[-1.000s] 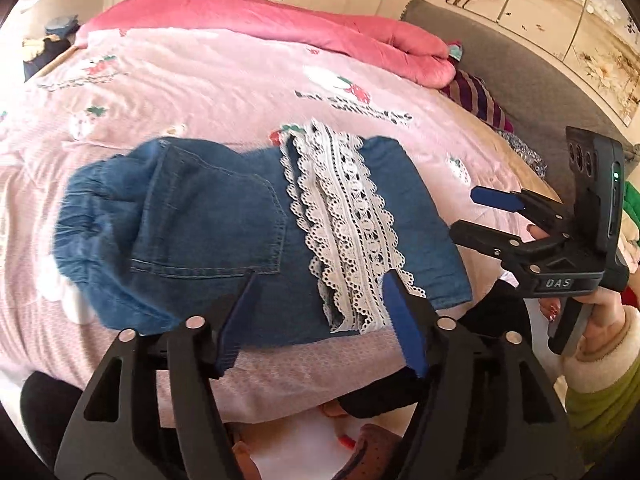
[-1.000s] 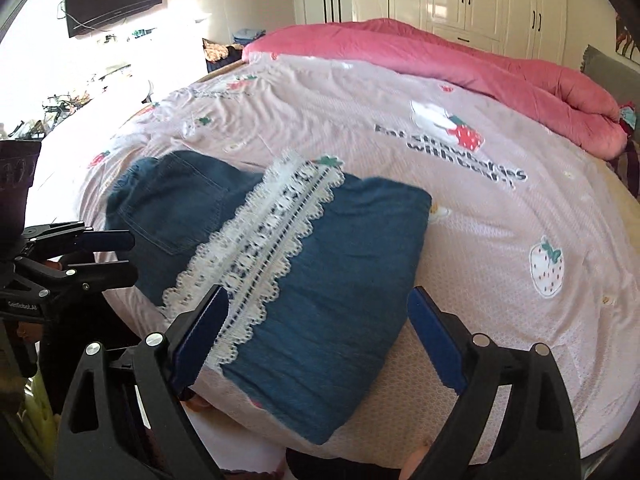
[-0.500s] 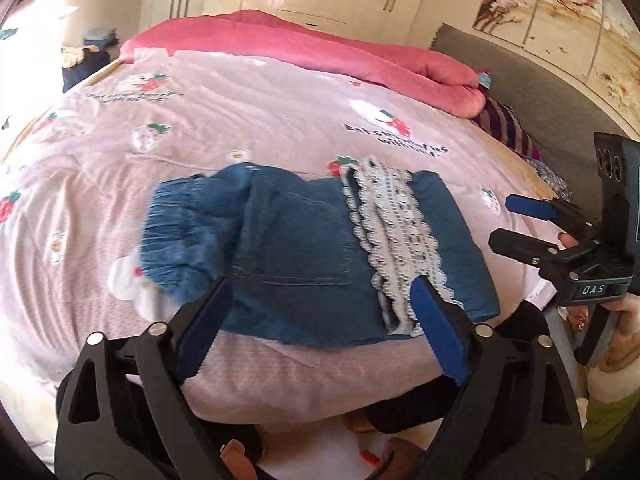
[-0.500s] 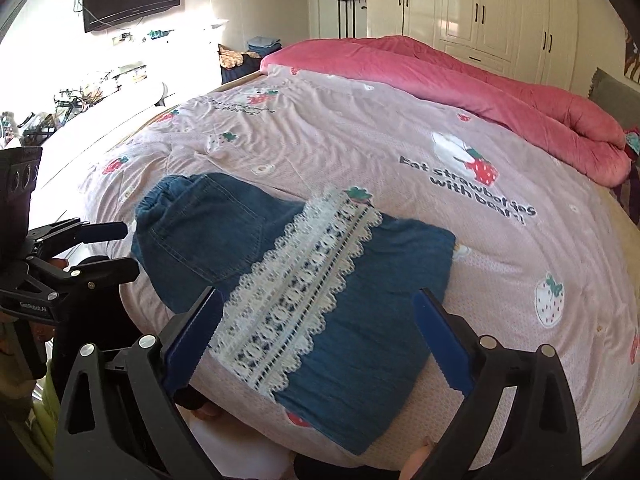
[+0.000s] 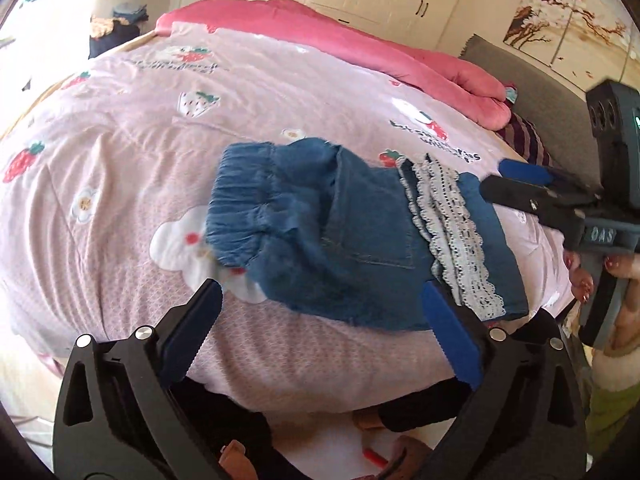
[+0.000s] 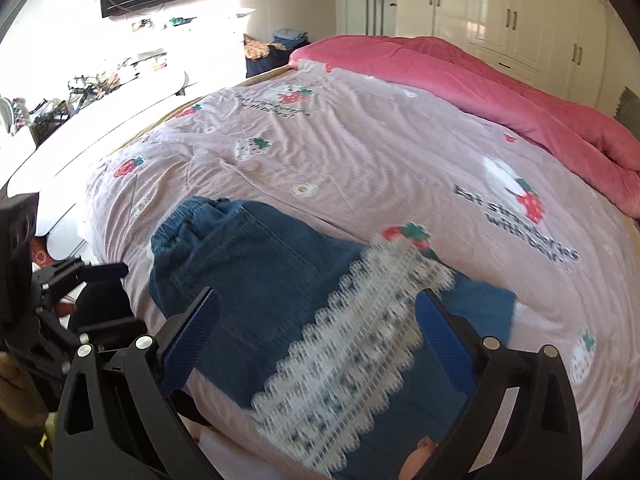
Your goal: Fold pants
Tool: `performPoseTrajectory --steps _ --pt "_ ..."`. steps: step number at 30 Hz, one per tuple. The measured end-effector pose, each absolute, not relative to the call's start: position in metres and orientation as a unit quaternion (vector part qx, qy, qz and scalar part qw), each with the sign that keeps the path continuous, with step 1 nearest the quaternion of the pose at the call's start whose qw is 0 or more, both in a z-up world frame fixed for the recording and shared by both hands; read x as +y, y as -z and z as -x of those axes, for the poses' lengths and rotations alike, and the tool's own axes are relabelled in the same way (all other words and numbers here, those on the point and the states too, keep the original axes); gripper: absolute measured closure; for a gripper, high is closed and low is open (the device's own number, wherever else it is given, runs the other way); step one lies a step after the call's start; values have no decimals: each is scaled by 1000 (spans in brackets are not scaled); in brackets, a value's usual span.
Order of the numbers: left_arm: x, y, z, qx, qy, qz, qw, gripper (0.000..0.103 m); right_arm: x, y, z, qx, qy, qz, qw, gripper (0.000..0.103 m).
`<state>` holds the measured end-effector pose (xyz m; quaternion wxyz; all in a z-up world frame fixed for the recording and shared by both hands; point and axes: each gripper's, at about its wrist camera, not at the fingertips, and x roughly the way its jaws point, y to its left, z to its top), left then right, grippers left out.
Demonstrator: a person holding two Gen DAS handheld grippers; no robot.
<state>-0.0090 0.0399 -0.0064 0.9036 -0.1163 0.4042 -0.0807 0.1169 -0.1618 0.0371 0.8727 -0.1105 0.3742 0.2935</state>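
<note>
Pants nearly folded, resting near the bed's front edge.

Blue denim pants with white lace cuffs [image 5: 360, 236] lie as a compact bundle, legs doubled over the seat, on the pink strawberry-print bedspread [image 5: 168, 128]; judging by that, the fold looks done, with perhaps only smoothing left. Left gripper [image 5: 320, 328] and right gripper [image 6: 316, 332] both hover apart from the cloth, fingers spread wide, holding nothing.

Both grippers are black plastic frames with blue ribbed pads [image 5: 450, 336] and silver screws [image 6: 143, 342]; one's stamped "DAS" I think. Hand [image 5: 588, 276] has red-painted nails and a cream cuff.
</note>
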Motion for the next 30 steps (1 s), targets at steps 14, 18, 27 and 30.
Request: performPoseTrajectory --steps 14,18,27,30 --pt "66 37 -2 429 85 183 881 10 -44 -11 -194 439 -413 163 781 5" --pt "66 39 -4 429 89 187 879 10 -14 2 -207 464 -441 182 746 5" --pt "72 44 -13 421 102 216 875 18 6 34 -220 530 -486 168 674 53" --pt "77 47 -23 421 104 228 872 27 -6 27 -220 524 -492 147 679 65"
